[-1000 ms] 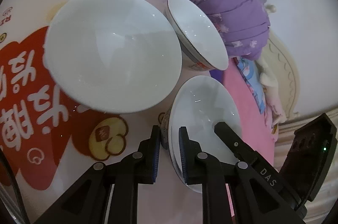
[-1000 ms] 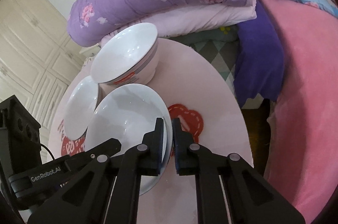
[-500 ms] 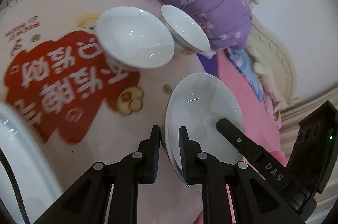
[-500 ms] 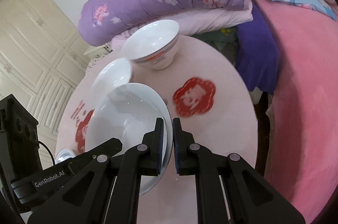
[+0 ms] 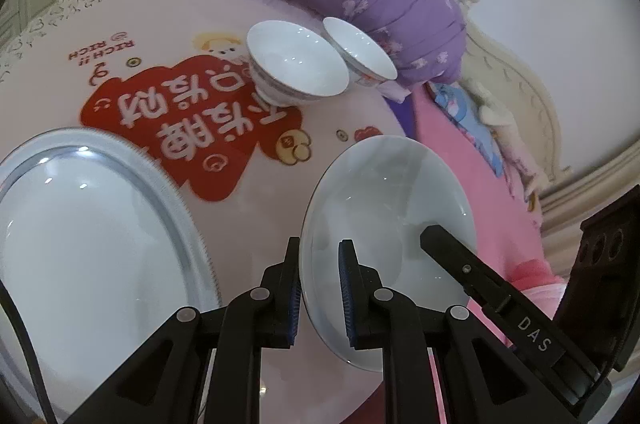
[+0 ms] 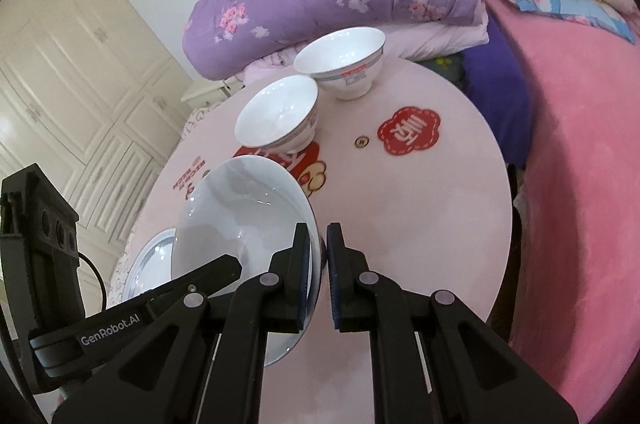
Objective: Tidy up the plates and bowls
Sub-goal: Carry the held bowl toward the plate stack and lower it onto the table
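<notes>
I held the wide white ceramic bowl point(image 5: 384, 207) with both tongs — left tongs point(image 5: 319, 288), right tongs point(image 6: 319, 270) pinching opposite rims — above the round pink counter point(image 6: 420, 207).

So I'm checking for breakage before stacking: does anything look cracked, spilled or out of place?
Nothing looks cracked or spilled. The only unusual thing is the held bowl, tipped on edge above the table, gripped at opposite rims by left gripper and right gripper. The other two bowls stand upright.
</notes>
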